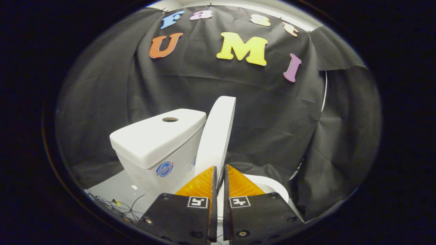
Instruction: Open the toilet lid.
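Toilet lid stood raised, near upright, seen almost edge-on and leaning back toward the white tank. Tank sat just beside the lid, with a round hole in its top and a round sticker on its front face. Gripper was nearly closed, its two fingers separated by a narrow slit, their tips just below the lid's lower edge; whether they touched the lid could not be told. Part of the white seat rim showed beside and beyond the fingers. Black cloth wall hung behind the toilet. Thin cables lay on the pale floor near the tank's base.
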A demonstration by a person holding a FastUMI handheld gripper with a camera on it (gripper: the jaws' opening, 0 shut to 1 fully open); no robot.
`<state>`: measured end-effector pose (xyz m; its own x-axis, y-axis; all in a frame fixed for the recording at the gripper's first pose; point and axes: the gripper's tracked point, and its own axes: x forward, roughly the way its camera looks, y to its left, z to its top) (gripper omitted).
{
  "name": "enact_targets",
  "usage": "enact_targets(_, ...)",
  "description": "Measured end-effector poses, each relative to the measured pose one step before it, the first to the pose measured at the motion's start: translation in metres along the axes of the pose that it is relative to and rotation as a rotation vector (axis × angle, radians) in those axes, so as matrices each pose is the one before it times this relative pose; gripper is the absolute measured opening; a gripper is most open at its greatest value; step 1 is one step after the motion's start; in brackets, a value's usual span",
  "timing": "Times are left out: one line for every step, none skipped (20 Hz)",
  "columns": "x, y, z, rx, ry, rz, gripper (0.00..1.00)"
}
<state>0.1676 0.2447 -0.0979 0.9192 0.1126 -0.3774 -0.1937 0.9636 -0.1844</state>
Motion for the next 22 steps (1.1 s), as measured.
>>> enact_targets(0.00093,0.0044,0.00141,-0.01167,0.00216,0.0026,0.1)
enact_targets(0.00006,0.00424,-0.00144,-0.01125,0.00093,0.00433,0.1)
enact_targets(0.00001,0.00358,0.00142,-0.01105,-0.00173,0.0043,0.1)
enact_targets(0.00069,0.00412,-0.00017,-0.01323,-0.0026,0.0046,0.1)
enact_targets(0.00085,0.00368,0.00148,-0.01349,-0.00215,0.00384,0.11)
enact_targets(0.00152,0.00419,0.00086,-0.01195,-0.00142,0.00352,0.11)
enact_targets(0.00117,0.0029,0.0011,-0.00925,-0.00074,0.0033,0.11)
enact_targets(-0.00094,0.00441,-0.00097,-0.00707,0.00011,0.0053,0.11)
enact_targets(-0.00047,0.00262,-0.00077,-0.00726,0.00084,0.00439,0.11)
enact_targets(0.00134,0.00147,0.00013,-0.00704,0.00276,-0.00189,0.11)
enact_targets(0.00042,0.00122,0.0012,-0.00773,0.00291,-0.00166,0.11)
enact_targets(-0.00163,0.00075,0.00036,-0.00314,0.00202,0.00168,0.11)
enact_targets(0.00054,0.00031,0.00032,0.00039,0.00115,0.00235,0.11)
enact_targets(0.00031,-0.00072,0.00071,-0.00015,-0.00012,0.00069,0.11)
enact_targets(-0.00047,-0.00048,-0.00151,-0.00299,-0.0001,0.00243,0.12)
enact_targets(0.00021,-0.00029,0.00104,-0.00862,-0.00067,0.00676,0.13)
enact_targets(-0.00183,-0.00113,0.00061,-0.01221,-0.00459,0.00883,0.14)
enact_targets(-0.00051,0.00085,0.00054,-0.00589,-0.00709,0.01673,0.16)
enact_targets(-0.00117,0.00031,0.0005,0.01403,-0.00877,0.02175,0.19)
enact_targets(-0.00384,0.00324,-0.00165,0.02415,-0.01033,0.03097,0.2)
enact_targets(-0.00414,0.00455,0.00288,0.01736,-0.01462,0.03268,0.3)
enact_targets(-0.00538,0.00581,0.00431,-0.00166,-0.01809,0.03024,0.41)
